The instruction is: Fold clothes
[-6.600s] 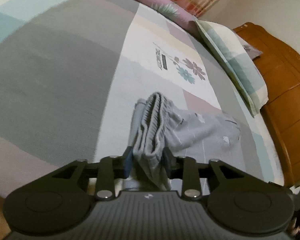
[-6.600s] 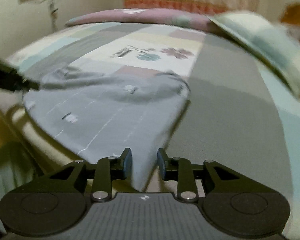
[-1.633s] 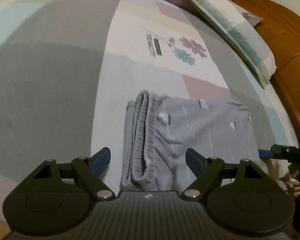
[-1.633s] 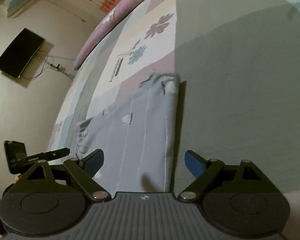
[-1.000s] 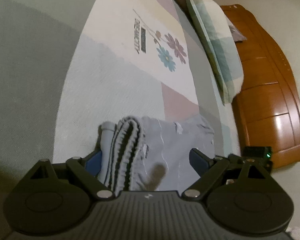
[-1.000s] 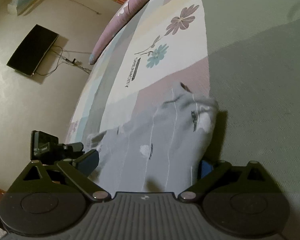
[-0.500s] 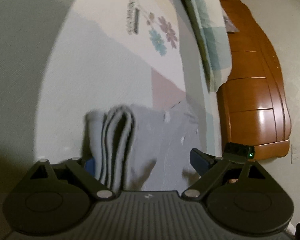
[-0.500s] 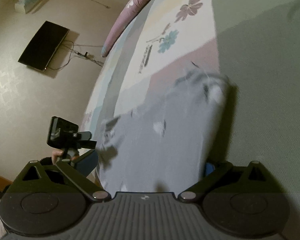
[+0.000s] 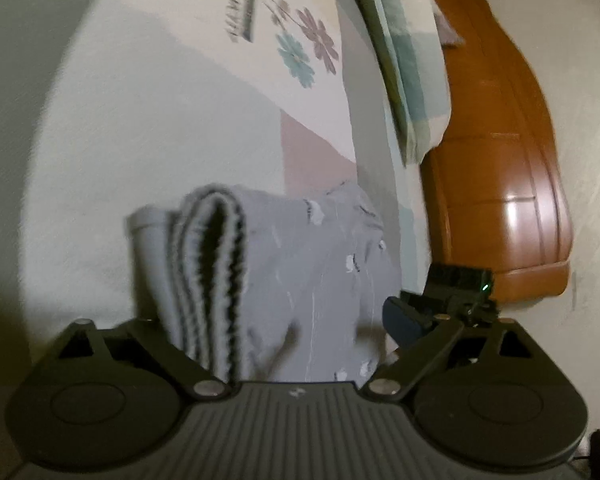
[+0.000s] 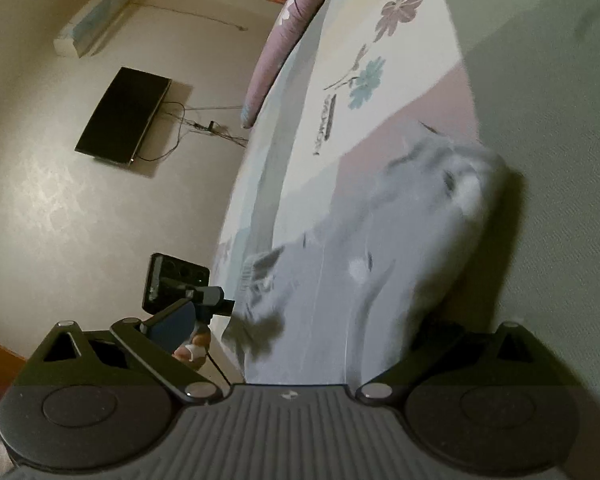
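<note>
The grey patterned shorts (image 9: 300, 272) lie folded on the patchwork bedsheet (image 9: 140, 140), in the lower centre of both wrist views, the ribbed waistband (image 9: 212, 264) standing up at the left. The left gripper (image 9: 276, 320) is opening wide around the waistband end; its pads do not seem to press. The right gripper (image 10: 300, 320) is spread wide around the other end, with its right finger hidden. For a good fold, I think both should close on all layers together, at equal depth.

bare bed (image 9: 148, 128) lay open left of and beyond the folded grey garment (image 9: 300, 272), while the pillow (image 9: 412, 60) and wooden headboard (image 9: 500, 152) closed off the right side.
</note>
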Action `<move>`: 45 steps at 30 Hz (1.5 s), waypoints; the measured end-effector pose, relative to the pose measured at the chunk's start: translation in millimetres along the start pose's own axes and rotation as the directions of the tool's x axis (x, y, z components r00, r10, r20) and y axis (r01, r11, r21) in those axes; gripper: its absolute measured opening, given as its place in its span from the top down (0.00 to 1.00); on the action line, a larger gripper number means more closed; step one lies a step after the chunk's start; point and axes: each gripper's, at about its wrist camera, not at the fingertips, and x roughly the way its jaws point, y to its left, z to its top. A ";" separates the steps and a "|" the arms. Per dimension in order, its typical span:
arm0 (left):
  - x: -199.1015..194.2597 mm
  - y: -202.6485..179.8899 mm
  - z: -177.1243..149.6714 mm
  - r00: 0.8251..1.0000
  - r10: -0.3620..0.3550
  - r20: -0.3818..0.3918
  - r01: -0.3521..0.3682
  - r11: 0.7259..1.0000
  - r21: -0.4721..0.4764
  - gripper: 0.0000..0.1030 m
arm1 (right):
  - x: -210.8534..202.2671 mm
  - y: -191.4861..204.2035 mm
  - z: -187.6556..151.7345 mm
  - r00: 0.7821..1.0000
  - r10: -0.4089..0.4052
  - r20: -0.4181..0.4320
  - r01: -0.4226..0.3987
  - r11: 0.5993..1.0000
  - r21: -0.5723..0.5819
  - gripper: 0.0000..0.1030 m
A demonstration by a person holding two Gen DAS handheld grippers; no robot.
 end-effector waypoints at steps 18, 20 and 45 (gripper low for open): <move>2.7 14.4 -10.0 0.994 0.094 0.063 -0.093 0.995 -0.030 0.78 | -3.6 -23.5 -11.8 0.990 -0.138 0.017 0.138 0.990 -0.008 0.88; 2.2 5.4 -13.6 0.987 0.136 0.084 -0.136 0.991 -0.002 0.78 | -0.8 -16.8 -13.8 0.986 -0.167 0.025 0.168 0.985 -0.030 0.88; 51.0 -164.3 -3.1 0.949 0.279 0.146 -0.312 0.894 0.322 0.83 | -90.2 51.5 -44.4 0.921 -0.221 0.322 0.276 0.951 -0.136 0.87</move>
